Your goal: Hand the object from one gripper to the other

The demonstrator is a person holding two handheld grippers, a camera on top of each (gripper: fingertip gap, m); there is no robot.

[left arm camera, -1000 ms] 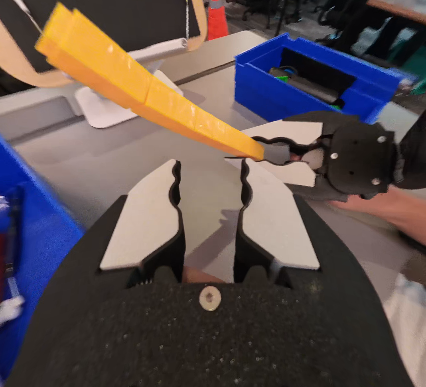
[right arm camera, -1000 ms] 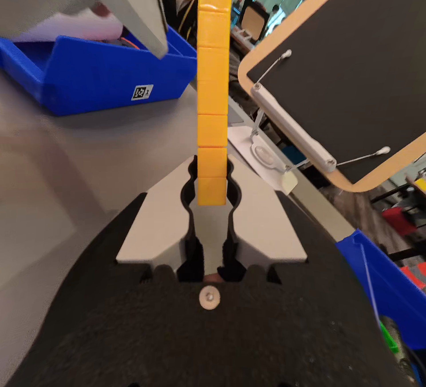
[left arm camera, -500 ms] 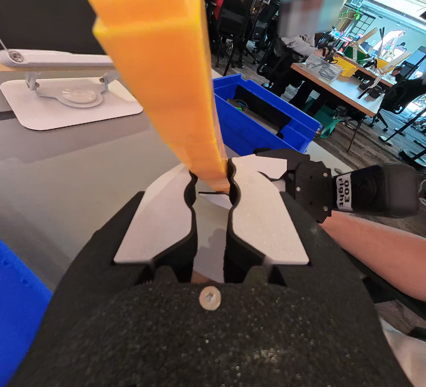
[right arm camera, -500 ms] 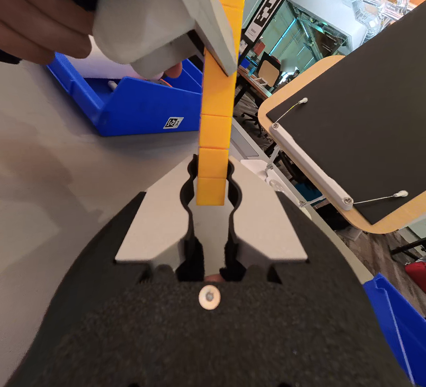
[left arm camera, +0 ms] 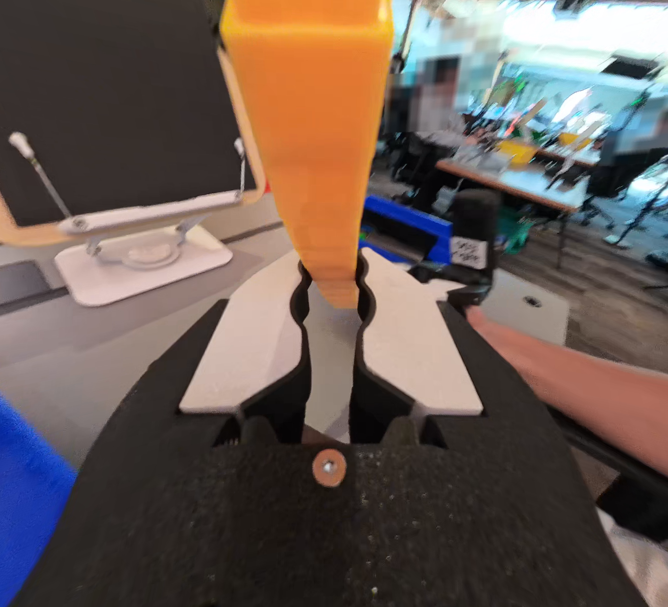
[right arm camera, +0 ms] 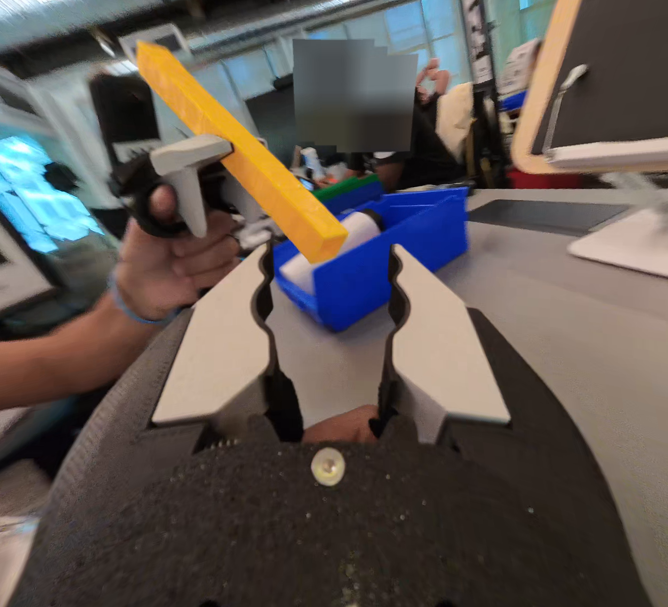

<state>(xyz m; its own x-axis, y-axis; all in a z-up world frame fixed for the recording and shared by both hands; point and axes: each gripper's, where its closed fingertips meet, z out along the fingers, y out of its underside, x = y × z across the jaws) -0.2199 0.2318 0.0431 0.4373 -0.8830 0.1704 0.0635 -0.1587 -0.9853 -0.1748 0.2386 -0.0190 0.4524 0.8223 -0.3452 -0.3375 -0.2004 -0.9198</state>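
Note:
A long yellow bar made of joined blocks stands up from my left gripper, which is shut on its lower end. In the right wrist view the same bar slants up to the left, held above the table by the left gripper in a person's hand. My right gripper is open and empty, with its jaws wide apart. It sits just below and short of the bar's near end, apart from it.
A blue bin holding a white roll stands on the grey table beyond my right gripper. A black board on a white stand is at the back left. Another blue bin stands behind the left gripper. A person's forearm crosses the right side. There is about 8 cm between the tips of the two grippers.
My right gripper let go of the yellow bar, opened wide and drew back. My left gripper shut on the bar and now carries it alone, tilted upward.

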